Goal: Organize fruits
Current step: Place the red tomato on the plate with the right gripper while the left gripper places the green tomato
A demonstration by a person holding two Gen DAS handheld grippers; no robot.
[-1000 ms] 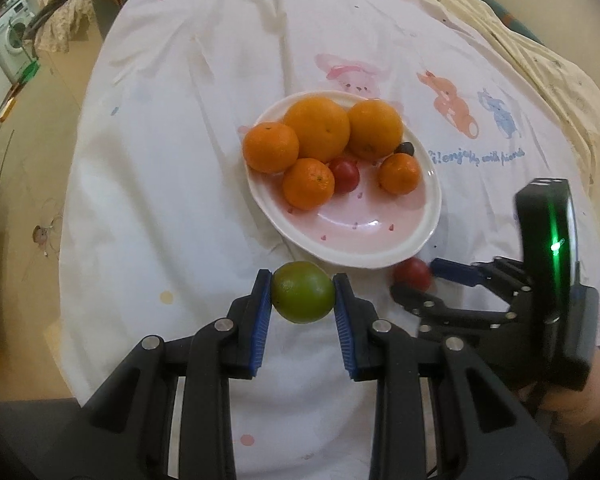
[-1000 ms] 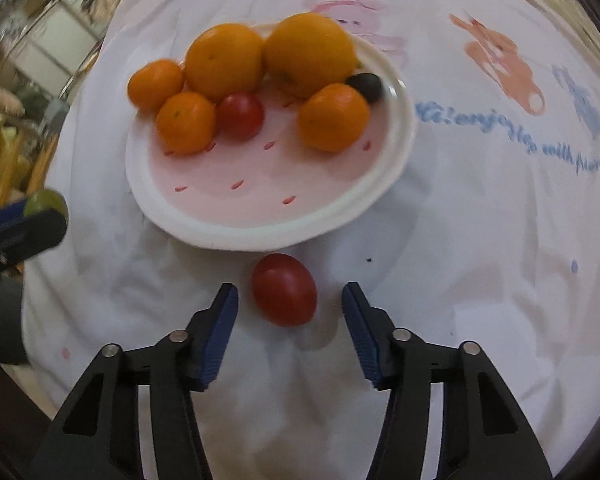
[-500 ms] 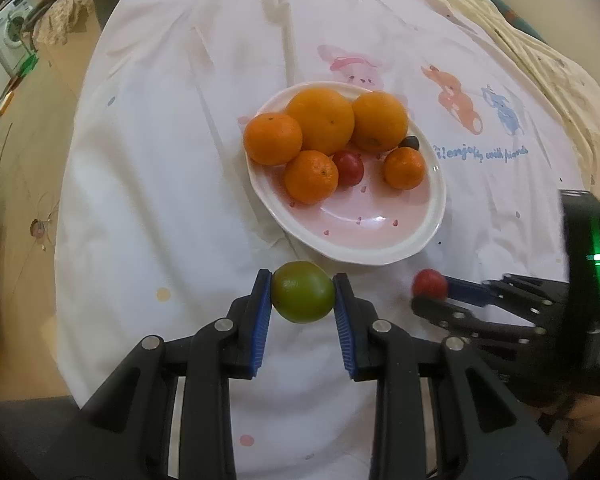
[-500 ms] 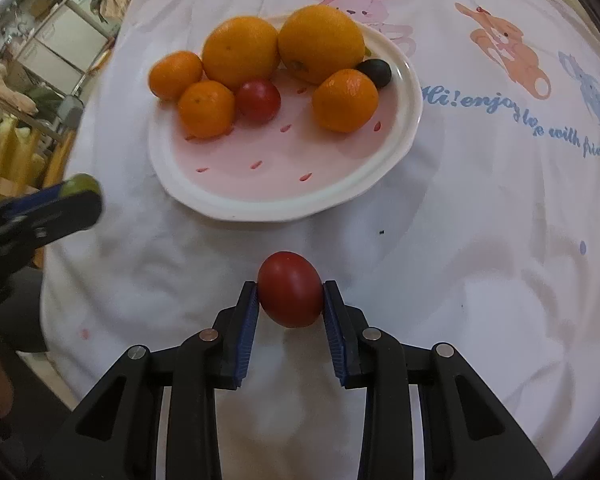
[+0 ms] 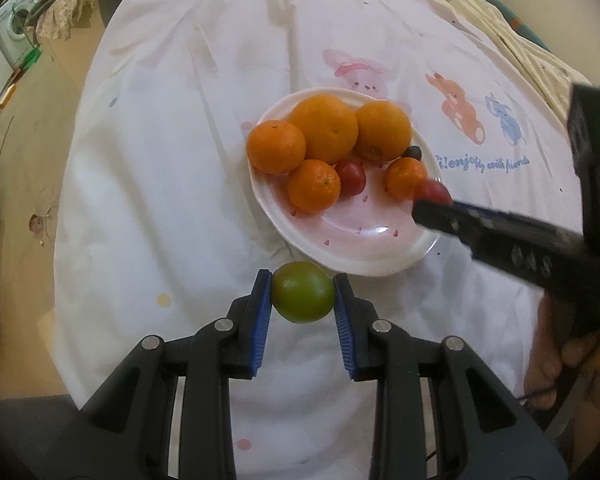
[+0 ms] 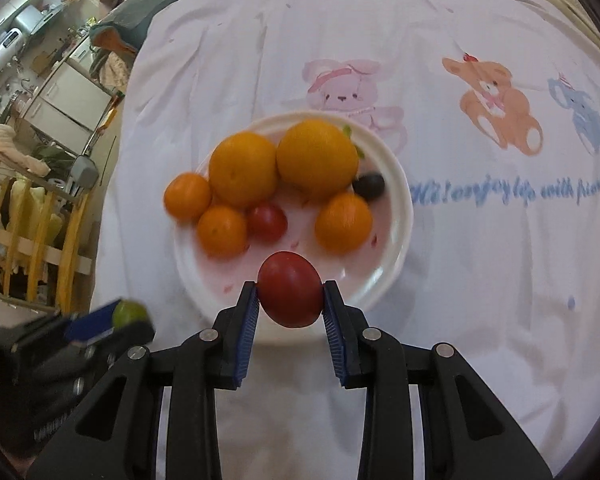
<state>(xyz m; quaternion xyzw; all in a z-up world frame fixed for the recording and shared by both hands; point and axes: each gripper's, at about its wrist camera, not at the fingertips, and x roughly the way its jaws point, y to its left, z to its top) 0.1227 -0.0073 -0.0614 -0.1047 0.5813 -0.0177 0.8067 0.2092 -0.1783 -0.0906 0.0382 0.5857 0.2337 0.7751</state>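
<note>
My left gripper (image 5: 302, 295) is shut on a green lime (image 5: 302, 292), held just in front of the white-and-pink plate (image 5: 364, 256). My right gripper (image 6: 290, 299) is shut on a red tomato (image 6: 290, 289), held over the near rim of the plate (image 6: 396, 264). The right gripper with its tomato (image 5: 434, 192) also shows in the left wrist view, over the plate's right side. On the plate lie several oranges (image 6: 318, 158), a small red tomato (image 6: 267, 222) and a dark grape (image 6: 369, 186). The lime (image 6: 129, 313) shows at lower left in the right wrist view.
A white cloth with cartoon animals and blue lettering (image 6: 512, 192) covers the table (image 5: 172, 160). The table's left edge drops to the floor (image 5: 20, 152). Shelves and household clutter (image 6: 40, 100) stand beyond the left edge.
The right gripper closed on the red tomato on the cloth, lifted it and carried it forward over the plate. The left gripper kept hold of the lime and stayed near the plate's front.
</note>
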